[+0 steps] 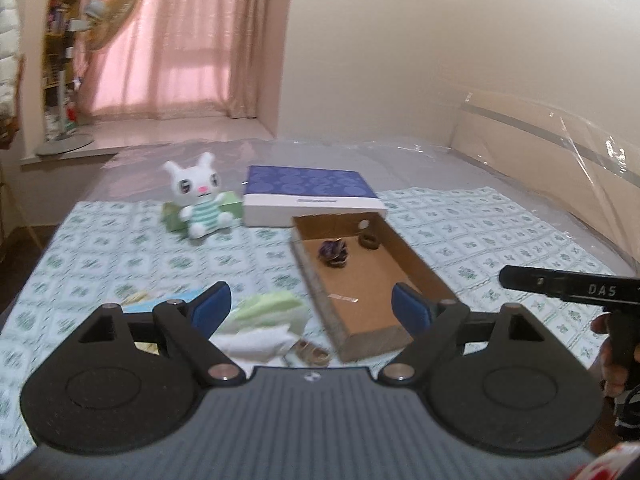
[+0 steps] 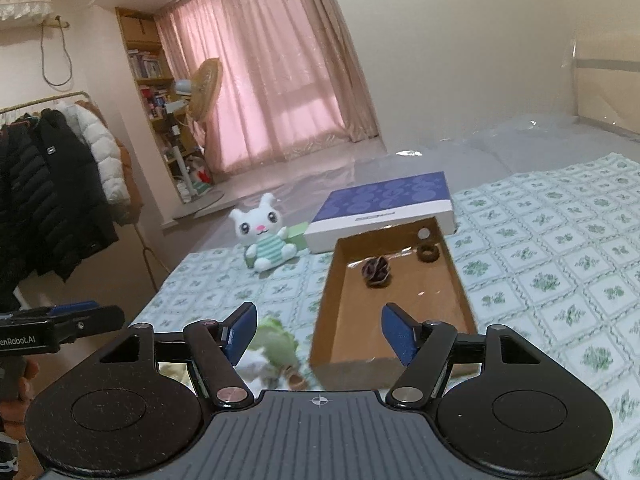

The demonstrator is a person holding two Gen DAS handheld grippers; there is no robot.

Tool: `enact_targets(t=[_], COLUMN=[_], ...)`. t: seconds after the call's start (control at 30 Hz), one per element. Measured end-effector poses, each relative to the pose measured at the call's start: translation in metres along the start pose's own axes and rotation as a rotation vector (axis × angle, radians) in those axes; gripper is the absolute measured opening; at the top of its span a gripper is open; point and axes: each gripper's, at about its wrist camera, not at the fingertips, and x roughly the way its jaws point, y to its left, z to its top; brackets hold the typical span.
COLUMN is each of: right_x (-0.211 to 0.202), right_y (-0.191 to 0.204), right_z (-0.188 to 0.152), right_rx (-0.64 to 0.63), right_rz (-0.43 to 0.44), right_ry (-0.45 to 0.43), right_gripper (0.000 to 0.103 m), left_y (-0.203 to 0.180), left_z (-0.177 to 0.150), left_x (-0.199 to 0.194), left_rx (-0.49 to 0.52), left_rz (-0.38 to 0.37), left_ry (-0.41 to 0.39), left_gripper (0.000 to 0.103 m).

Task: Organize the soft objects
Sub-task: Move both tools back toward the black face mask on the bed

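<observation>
Taking the open cardboard tray (image 1: 372, 292) as the landmark, the nearest things are the soft ones. Just to its left, at its near end, lies a heap of folded cloths: a pale green cloth (image 1: 276, 306) on top of a white cloth (image 1: 256, 342), with a small brown fabric ring (image 1: 314, 354) touching the heap beside the tray's near corner.

These look light and limp; they will likely sag and unfold if pinched by an edge, so a hold across the thick folded middle seems safest.

The left tongs (image 1: 312, 306) stand wide and hold nothing. The right tongs (image 2: 318, 330) are also apart and empty, above the tray's near end.

Inside the tray, towards its far end, sit a dark purple scrunchie (image 1: 333, 254) and a brown ring (image 1: 369, 239).

Beyond the tray, touching its far end, lies a blue patterned box (image 1: 308, 194). Left of that sits a white plush rabbit (image 1: 200, 202) against a green box (image 1: 232, 206), light and squashy; its striped body looks best to pinch.
</observation>
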Motion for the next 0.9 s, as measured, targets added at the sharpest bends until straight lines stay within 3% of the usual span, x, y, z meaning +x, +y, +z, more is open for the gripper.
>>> enact_targets(t=[0.2, 0.47, 0.9], right_x=[-0.015, -0.019, -0.013], right_y=[0.020, 0.039, 0.051], right_z=[-0.024, -0.049, -0.074], right_rx=[0.017, 0.021, -0.007], right_rz=[0.037, 0.063, 0.076], right_ry=[0.008, 0.058, 0.105], right_gripper=[0.069, 0.069, 0.069], left_y=[0.024, 0.043, 0.037], left_z=[-0.027, -0.058, -0.081], left_x=[-0.034, -0.061, -0.054], left_rx=[-0.047, -0.099, -0.099], left_rz=[0.070, 0.106, 0.135], left_ry=[0.009, 0.022, 0.084], left_gripper=[0.086, 0.086, 0.081])
